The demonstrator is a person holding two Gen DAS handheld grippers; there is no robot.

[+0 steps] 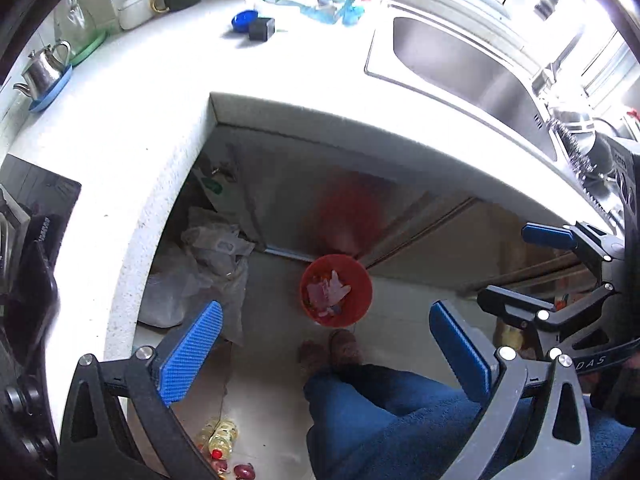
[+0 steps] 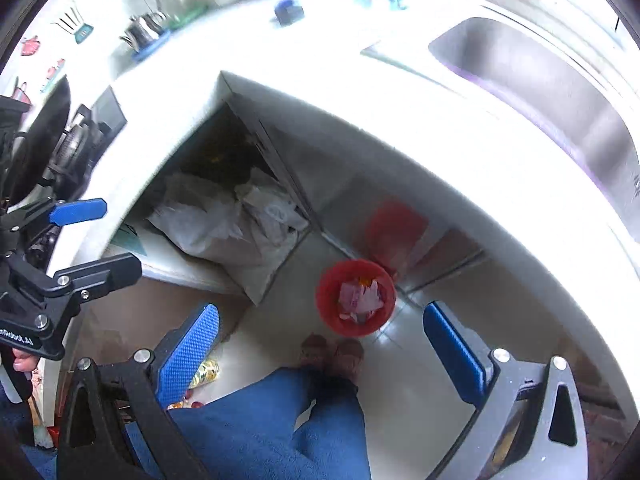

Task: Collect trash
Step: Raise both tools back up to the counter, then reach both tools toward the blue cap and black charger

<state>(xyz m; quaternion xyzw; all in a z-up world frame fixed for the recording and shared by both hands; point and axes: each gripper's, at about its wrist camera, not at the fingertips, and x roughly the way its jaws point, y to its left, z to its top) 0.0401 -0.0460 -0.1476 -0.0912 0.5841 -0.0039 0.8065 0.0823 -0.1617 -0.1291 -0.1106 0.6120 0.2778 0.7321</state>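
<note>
The left gripper [image 1: 326, 354] is hanging wide apart, gripping nothing, high above the floor. Between its fingers, far below, the red bin [image 1: 336, 290] is sitting holding pink trash [image 1: 328, 292]. The right gripper [image 2: 320, 350] is likewise spread and bare-fingered over it.

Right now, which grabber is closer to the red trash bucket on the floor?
Hard to say; neither clearly. Both the left gripper and the right gripper hang open, high above the red bucket, side by side. The bucket sits between the fingers in each view, slightly nearer the right finger.
</note>
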